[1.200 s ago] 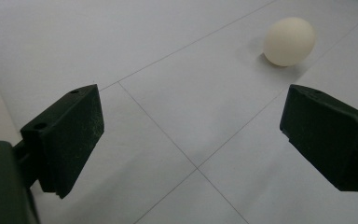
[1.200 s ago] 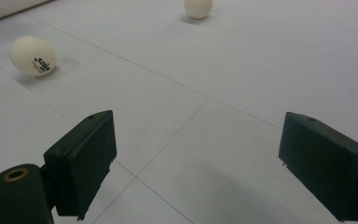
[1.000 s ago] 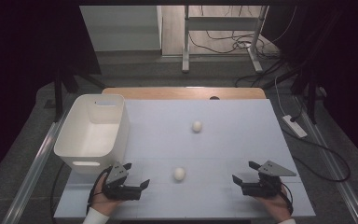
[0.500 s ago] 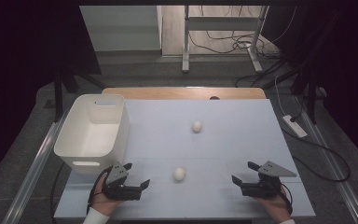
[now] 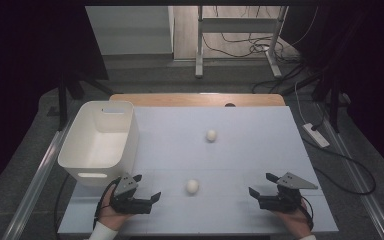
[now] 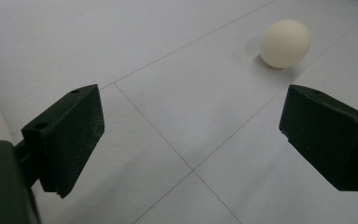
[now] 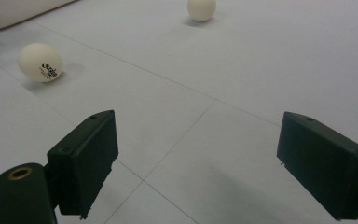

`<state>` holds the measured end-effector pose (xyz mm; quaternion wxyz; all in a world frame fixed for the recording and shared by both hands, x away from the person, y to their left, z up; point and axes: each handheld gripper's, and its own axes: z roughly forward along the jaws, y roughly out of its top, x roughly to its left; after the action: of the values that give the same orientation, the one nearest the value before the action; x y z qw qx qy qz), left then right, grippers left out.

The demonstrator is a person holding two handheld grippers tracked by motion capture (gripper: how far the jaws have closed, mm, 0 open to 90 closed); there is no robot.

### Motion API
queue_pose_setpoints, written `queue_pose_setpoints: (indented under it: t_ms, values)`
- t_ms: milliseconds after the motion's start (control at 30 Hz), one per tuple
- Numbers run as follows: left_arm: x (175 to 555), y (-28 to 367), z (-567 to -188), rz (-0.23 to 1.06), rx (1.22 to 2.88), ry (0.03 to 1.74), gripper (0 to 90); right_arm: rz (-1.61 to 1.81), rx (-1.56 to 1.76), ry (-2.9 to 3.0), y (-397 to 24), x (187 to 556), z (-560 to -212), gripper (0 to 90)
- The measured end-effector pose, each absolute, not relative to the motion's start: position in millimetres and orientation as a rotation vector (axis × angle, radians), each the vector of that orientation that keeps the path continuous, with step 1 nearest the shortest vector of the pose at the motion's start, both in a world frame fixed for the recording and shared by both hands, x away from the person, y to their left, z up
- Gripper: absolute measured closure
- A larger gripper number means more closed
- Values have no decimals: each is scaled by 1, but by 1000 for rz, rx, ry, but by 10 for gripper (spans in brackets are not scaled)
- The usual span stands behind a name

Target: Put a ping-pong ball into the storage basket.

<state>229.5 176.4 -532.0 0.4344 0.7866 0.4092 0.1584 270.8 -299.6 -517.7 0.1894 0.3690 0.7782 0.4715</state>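
Two white table-tennis balls lie on the white table top (image 5: 250, 150). The near ball (image 5: 192, 186) rests between my two grippers; the far ball (image 5: 210, 135) sits mid-table. My left gripper (image 5: 148, 186) lies at the front left, open and holding nothing, a short way left of the near ball. The left gripper view has that ball (image 6: 285, 43) ahead and to the right of the open left gripper (image 6: 191, 135). My right gripper (image 5: 260, 183) is open at the front right. Its view shows the near ball (image 7: 40, 62) with a printed logo, the far ball (image 7: 201, 9), and the open right gripper (image 7: 198, 163).
A white plastic bin (image 5: 130, 135) with nothing in it stands at the table's left edge, just behind the left gripper; a corner of the bin (image 7: 9, 9) also appears in the right gripper view. Cables and a power strip (image 5: 316, 135) lie on the floor to the right.
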Motion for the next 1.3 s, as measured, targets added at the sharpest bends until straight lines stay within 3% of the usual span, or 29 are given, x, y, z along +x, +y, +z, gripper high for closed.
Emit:
queue_pose_setpoints:
  t_ms: [1300]
  values:
    - [248,139,-497,358,2029,941,76,1324,1026,2214,-296,269,-520,131]
